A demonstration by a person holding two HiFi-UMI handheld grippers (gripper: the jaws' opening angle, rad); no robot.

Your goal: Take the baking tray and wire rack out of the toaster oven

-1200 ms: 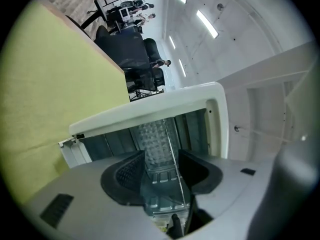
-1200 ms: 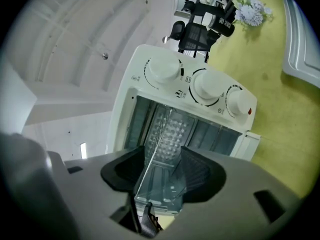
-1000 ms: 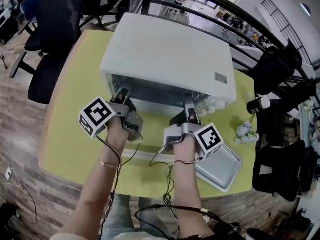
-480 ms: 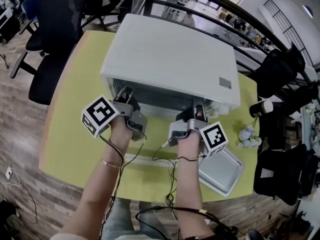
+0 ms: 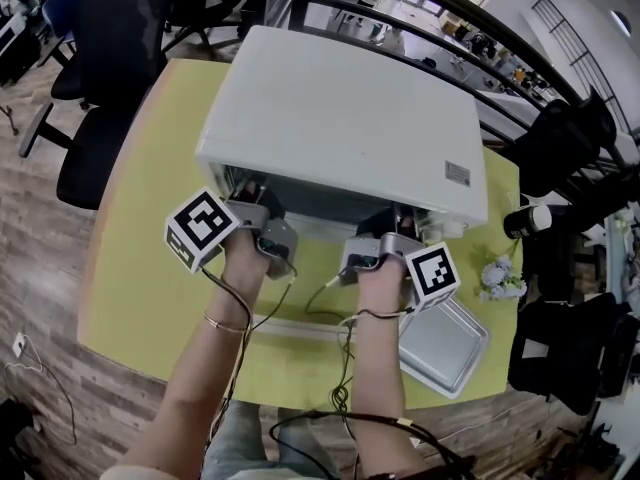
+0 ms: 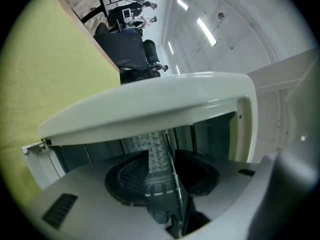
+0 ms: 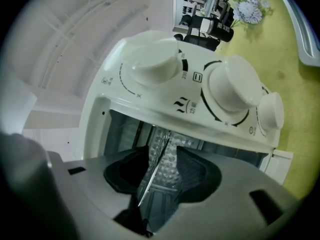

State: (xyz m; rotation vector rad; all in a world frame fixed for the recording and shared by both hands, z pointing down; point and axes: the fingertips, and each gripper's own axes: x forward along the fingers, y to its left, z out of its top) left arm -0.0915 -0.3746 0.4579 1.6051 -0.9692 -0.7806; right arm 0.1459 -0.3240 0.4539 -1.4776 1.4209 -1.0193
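found a white toaster oven [image 5: 340,118] standing open-fronted on a yellow-green worktop [image 5: 130,268]. held the left tool [image 6: 162,161] level at the left end of the oven mouth and the right tool [image 7: 161,166] level at the right end, just below the white control knobs [image 7: 225,91]. had just been drawing both sets of jaws closer, yet held them partly apart, released on both sides. caught the wire rack [image 6: 172,162] edge-on between the left tool's jaws, its thin wire lying close by one pad with a clear gap to the other, so not pinched. met the same in the right gripper view: one thin rod of the rack slanting through the gap, space on either side, nothing clenched. left the rack inside the oven cavity. had the baking tray [image 5: 445,346] already out, lying flat on the worktop just beside the right hand [image 5: 385,273], near the front edge. noted a small bunch of artificial flowers [image 5: 500,276] and a dark cup [image 5: 525,218] at the worktop's right end, and office chairs [image 5: 120,38] beyond the far left corner.
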